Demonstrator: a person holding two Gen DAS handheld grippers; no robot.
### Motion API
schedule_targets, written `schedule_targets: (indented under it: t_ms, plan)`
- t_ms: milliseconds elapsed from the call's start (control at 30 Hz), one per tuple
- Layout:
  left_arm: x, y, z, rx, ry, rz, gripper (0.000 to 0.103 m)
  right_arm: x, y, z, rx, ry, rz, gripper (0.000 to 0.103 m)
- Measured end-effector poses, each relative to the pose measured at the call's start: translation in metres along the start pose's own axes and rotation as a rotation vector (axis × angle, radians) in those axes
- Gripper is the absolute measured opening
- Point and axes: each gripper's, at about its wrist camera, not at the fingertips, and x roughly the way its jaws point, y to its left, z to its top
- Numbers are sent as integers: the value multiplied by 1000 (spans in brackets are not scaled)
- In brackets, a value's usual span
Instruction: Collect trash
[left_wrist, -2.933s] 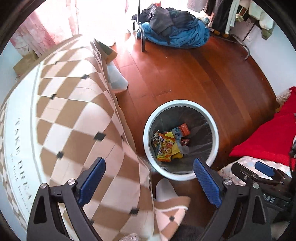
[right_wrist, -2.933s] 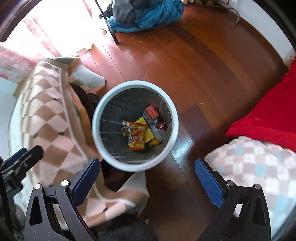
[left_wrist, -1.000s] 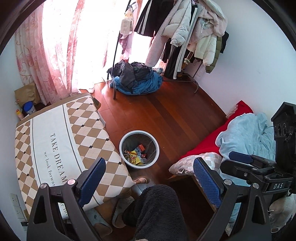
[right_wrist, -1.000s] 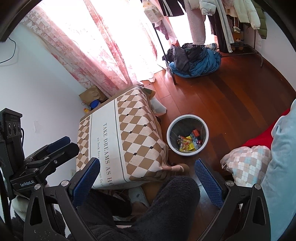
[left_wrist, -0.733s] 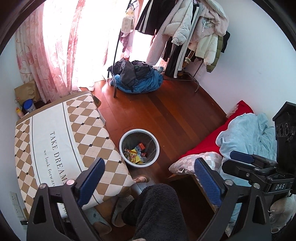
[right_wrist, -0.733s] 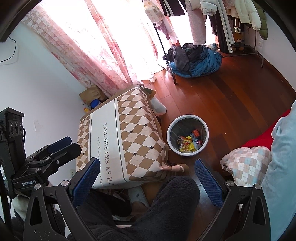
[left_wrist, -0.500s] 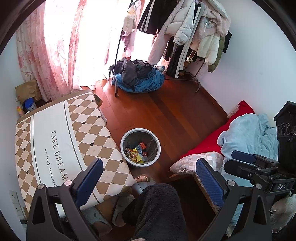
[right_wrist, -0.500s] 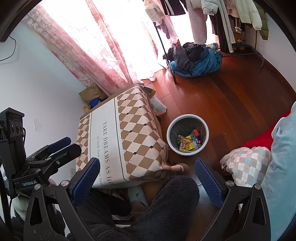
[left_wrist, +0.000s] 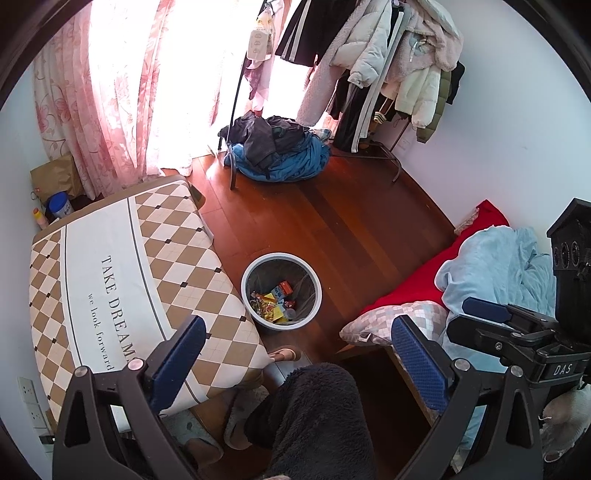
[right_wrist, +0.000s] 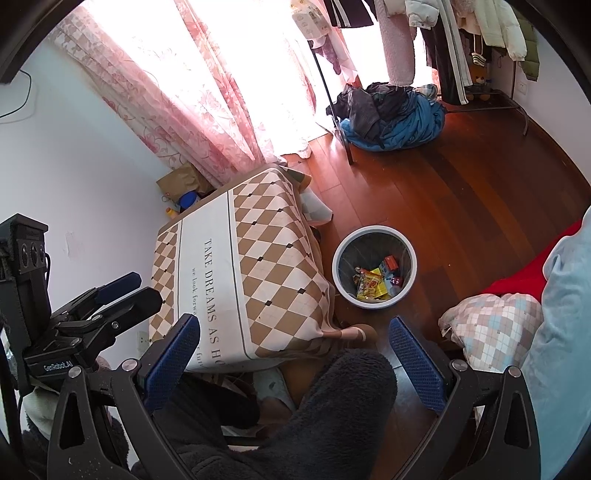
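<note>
The table (left_wrist: 110, 273), under a diamond-check cloth, is the biggest thing here and serves as the landmark; its top shows no litter in either view. Across the wooden floor (left_wrist: 354, 221) from it lies a bed (left_wrist: 491, 266) with red and pale blue covers. The bin (left_wrist: 280, 291) stands on the floor just beside the table's near corner, between table and bed, and the trash (left_wrist: 271, 301), bright wrappers and a small box, lies at its bottom. The person's dark fleece leg (left_wrist: 317, 417) sits below the table edge. Both tongs hang high above all this: the left gripper (left_wrist: 295, 362) and right gripper (right_wrist: 295, 362) are spread wide and hold nothing. The collecting looks finished; any next move calls for scanning around the table for stray pieces.
</note>
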Motion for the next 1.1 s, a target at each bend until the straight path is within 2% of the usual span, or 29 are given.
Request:
schedule_targets:
  t_ms: [467, 1100]
  plan:
    - [1, -4, -3, 7, 7, -10, 103, -5, -20, -2, -9, 9, -9, 103]
    - [0, -11, -1, 8, 0, -30, 103, -7, -18, 1, -14, 11, -18, 103]
